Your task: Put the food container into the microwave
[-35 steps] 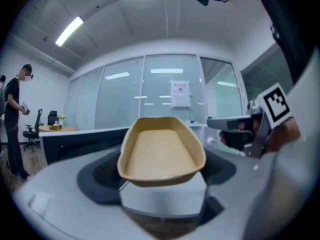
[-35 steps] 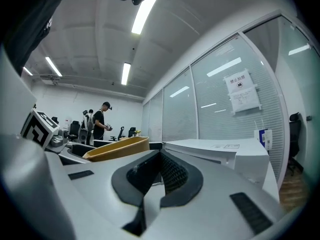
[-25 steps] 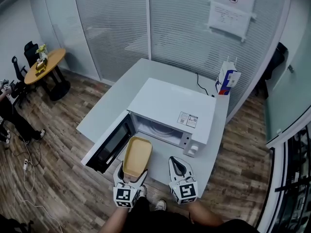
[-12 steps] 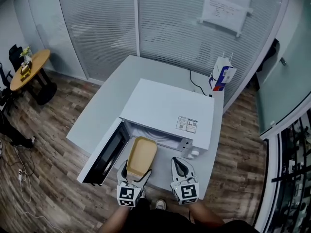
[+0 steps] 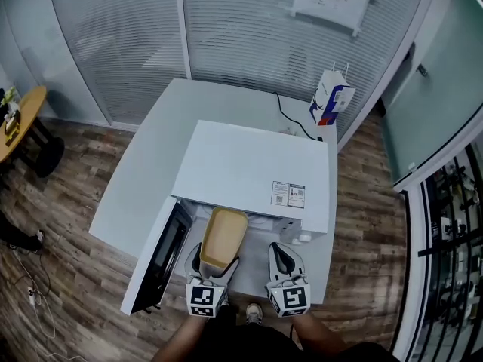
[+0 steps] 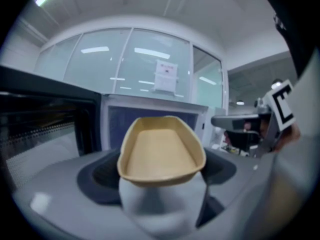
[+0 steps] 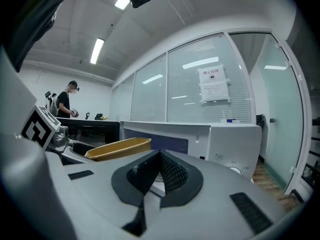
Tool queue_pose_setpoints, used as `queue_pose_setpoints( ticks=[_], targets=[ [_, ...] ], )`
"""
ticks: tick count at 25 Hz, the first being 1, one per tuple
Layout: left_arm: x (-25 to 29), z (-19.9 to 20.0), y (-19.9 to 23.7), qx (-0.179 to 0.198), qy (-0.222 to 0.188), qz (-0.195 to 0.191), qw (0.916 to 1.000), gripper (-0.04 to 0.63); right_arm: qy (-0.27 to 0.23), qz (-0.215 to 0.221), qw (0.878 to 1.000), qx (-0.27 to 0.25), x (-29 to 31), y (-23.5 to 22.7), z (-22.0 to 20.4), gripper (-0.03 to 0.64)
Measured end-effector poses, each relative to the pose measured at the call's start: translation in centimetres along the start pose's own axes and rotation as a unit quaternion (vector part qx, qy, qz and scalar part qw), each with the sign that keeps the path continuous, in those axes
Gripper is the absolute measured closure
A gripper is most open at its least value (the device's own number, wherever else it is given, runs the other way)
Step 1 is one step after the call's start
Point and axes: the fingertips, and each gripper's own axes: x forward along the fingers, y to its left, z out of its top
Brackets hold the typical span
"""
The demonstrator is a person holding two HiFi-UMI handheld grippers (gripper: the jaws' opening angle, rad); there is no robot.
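A tan, oval food container (image 5: 223, 237) is held level by my left gripper (image 5: 213, 267), which is shut on its near end; in the left gripper view the container (image 6: 161, 152) points straight at the dark microwave cavity (image 6: 150, 123). The white microwave (image 5: 255, 173) stands on a white table (image 5: 143, 179) with its door (image 5: 162, 259) swung open to the left. The container's far end reaches the cavity mouth. My right gripper (image 5: 281, 260) is shut with nothing in it, just right of the container and in front of the control panel (image 5: 298, 236); its own view shows the container (image 7: 119, 148) at its left.
A blue-and-white carton (image 5: 330, 101) stands on the table behind the microwave, with a black cable (image 5: 290, 119) beside it. A glass partition (image 5: 226, 29) backs the table. A round wooden table (image 5: 16, 123) stands far left. A person (image 7: 65, 104) stands in the distance.
The left gripper has carried the container forward, from in front of the open door to the cavity mouth. The head camera has moved closer over the microwave. The right gripper has kept alongside.
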Motion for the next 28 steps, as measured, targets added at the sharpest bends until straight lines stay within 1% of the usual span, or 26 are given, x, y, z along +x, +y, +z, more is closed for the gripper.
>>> queue_pose_setpoints(
  ticks=[4, 11, 16, 19, 24, 28],
  targets=[
    [2.2, -0.1, 0.8, 0.009, 0.005, -0.017, 0.9998, 0.126, 0.008, -0.014, 1.000, 0.004, 1.3, -0.3, -0.7, 0.618],
    [5.9, -0.1, 1.9, 0.028, 0.009, -0.027, 0.9992, 0.124, 0.026, -0.032, 0.999, 0.000, 2.4, -0.3, -2.1, 0.618],
    [8.9, -0.6, 2.9, 0.039, 0.024, -0.017, 0.9988, 0.123, 0.037, -0.036, 0.999, -0.002, 2.7, -0.1, -3.1, 0.618],
    [10.7, -0.6, 3.3, 0.039, 0.029, -0.008, 0.9988, 0.123, 0.047, -0.038, 0.998, -0.004, 2.6, 0.0, -3.8, 0.618],
    [13.2, -0.5, 3.8, 0.026, 0.038, -0.002, 0.9989, 0.123, 0.056, -0.046, 0.997, 0.004, 2.8, -0.2, -4.9, 0.618],
    [14.9, -0.9, 4.5, 0.035, 0.053, 0.016, 0.9979, 0.123, 0.061, -0.045, 0.997, 0.012, 3.2, 0.0, -5.4, 0.618]
  ],
)
